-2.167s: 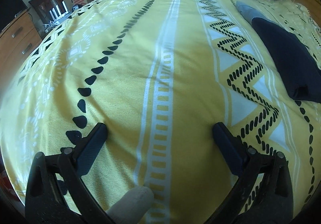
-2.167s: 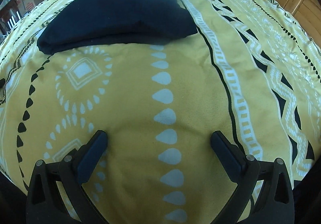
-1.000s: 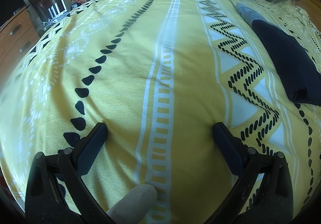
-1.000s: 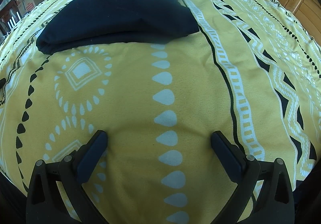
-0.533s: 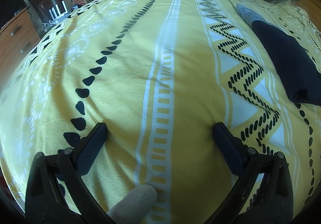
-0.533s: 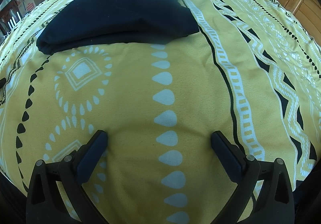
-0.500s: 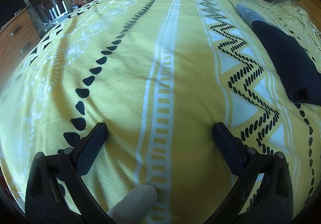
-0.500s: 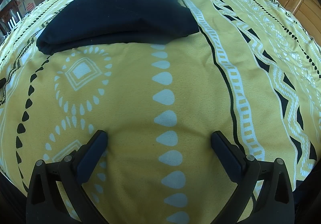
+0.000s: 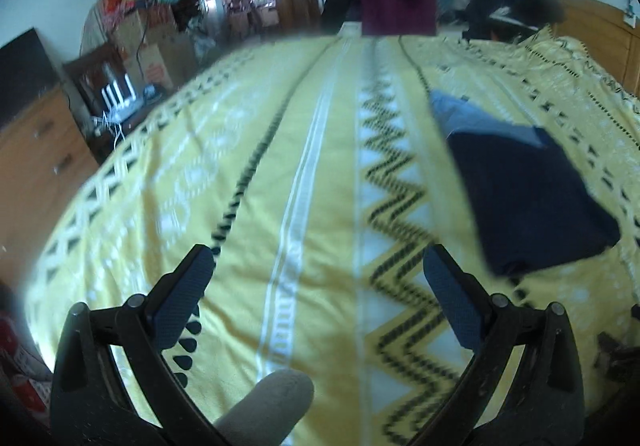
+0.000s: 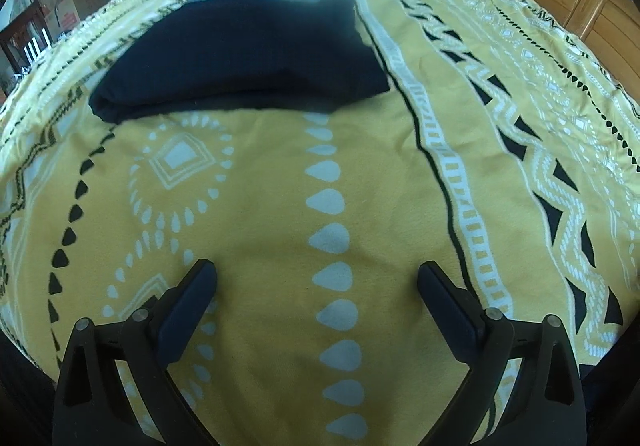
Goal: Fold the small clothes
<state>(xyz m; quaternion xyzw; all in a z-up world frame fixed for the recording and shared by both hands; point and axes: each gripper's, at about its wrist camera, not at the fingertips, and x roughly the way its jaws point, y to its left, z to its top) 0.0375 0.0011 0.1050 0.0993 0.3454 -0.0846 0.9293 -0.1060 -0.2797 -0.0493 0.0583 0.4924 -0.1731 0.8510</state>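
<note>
No readable text, labels, brands or numbers in either view. Cardboard boxes [image 9: 154, 46] left of the bed's yellow blanket [image 9: 320, 174] carry orange-red print, too blurred to read. The blanket bears only woven patterns, no lettering. Folded dark garment [image 10: 248, 54] on the blanket shows no tag or logo.

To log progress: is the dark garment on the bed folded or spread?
Folded: the dark garment lies compact on the bedspread, with a doubled, rounded near edge.
</note>
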